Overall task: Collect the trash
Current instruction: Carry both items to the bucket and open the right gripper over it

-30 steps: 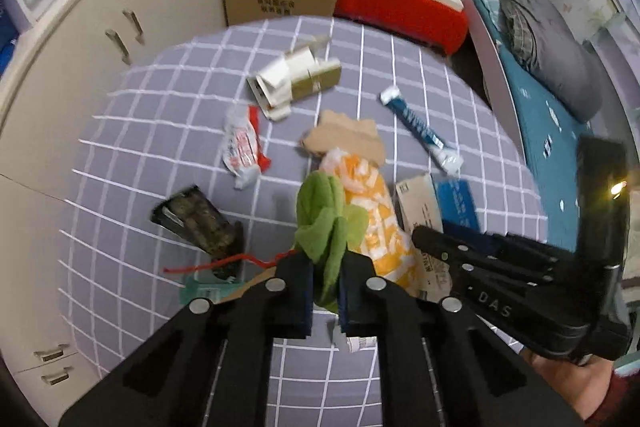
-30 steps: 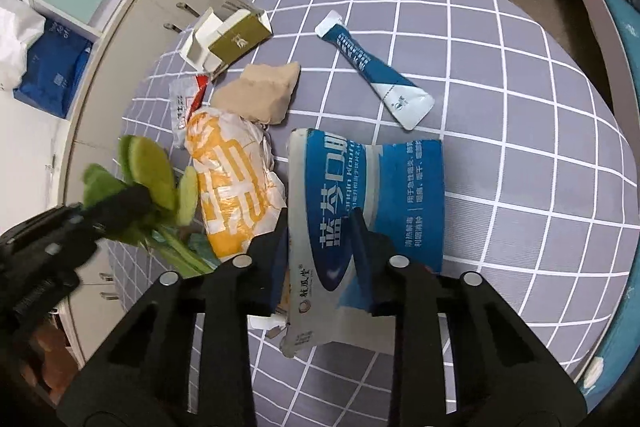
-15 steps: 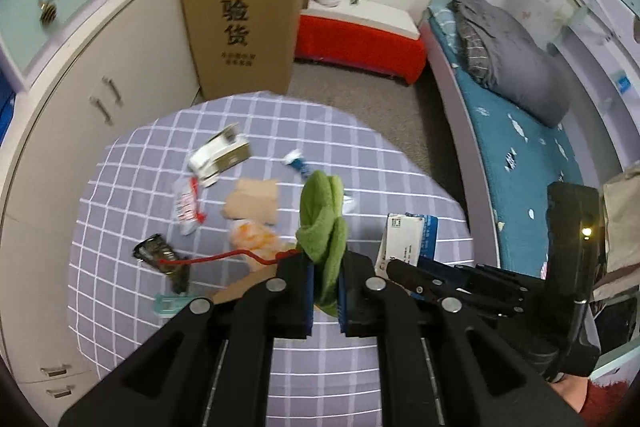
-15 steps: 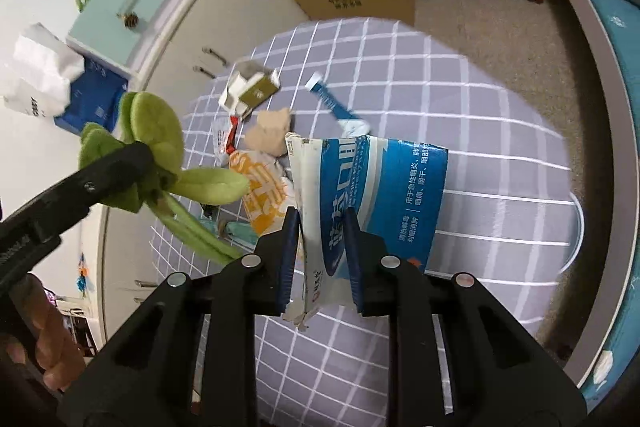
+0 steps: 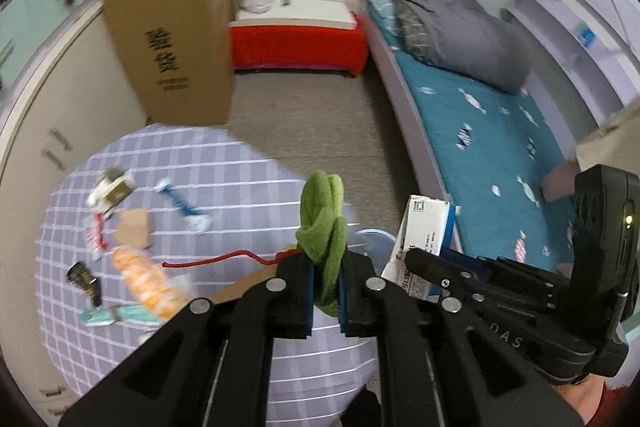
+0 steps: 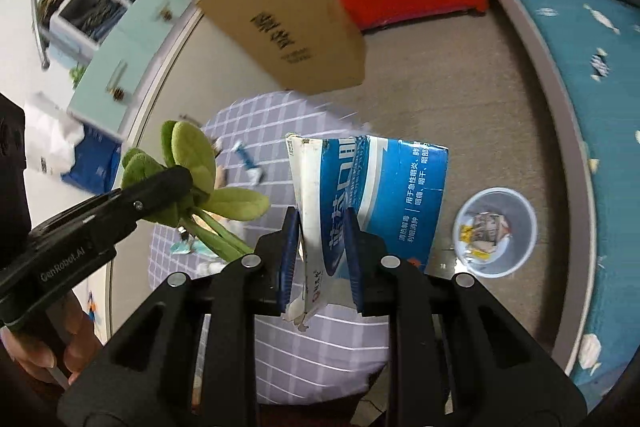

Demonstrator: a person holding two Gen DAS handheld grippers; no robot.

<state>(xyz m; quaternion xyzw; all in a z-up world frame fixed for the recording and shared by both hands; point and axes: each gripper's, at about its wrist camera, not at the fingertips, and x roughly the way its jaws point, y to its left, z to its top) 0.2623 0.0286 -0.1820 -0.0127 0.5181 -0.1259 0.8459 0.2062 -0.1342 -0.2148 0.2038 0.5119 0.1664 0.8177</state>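
Left gripper (image 5: 325, 291): clamped on the green plush leaf toy (image 5: 323, 227), whose leaves stick up past the fingertips; a red string (image 5: 224, 259) trails off it toward the table.
Right gripper (image 6: 322, 255): pinching the flattened blue-and-white medicine box (image 6: 384, 195) by its torn white edge (the box stands upright between the pads).
Round table (image 5: 240, 163): covered in a lavender checked cloth, below and beyond both grippers.
Left on the table: a blue-and-white tube (image 5: 182, 205), a small white-and-olive carton (image 5: 112, 189), a scrap of brown cardboard (image 5: 134, 233), an orange-and-white wrapper (image 5: 146, 283), a red-and-white wrapper (image 5: 95, 237), a dark packet (image 5: 86, 277) and a teal item (image 5: 114, 315), blurred.
Trash bin (image 6: 495, 231): a pale blue bucket on the grey floor, just right of the table in the right wrist view, with crumpled wrappers inside.
Beyond the table: a tall cardboard box (image 5: 176, 47) standing on the floor.
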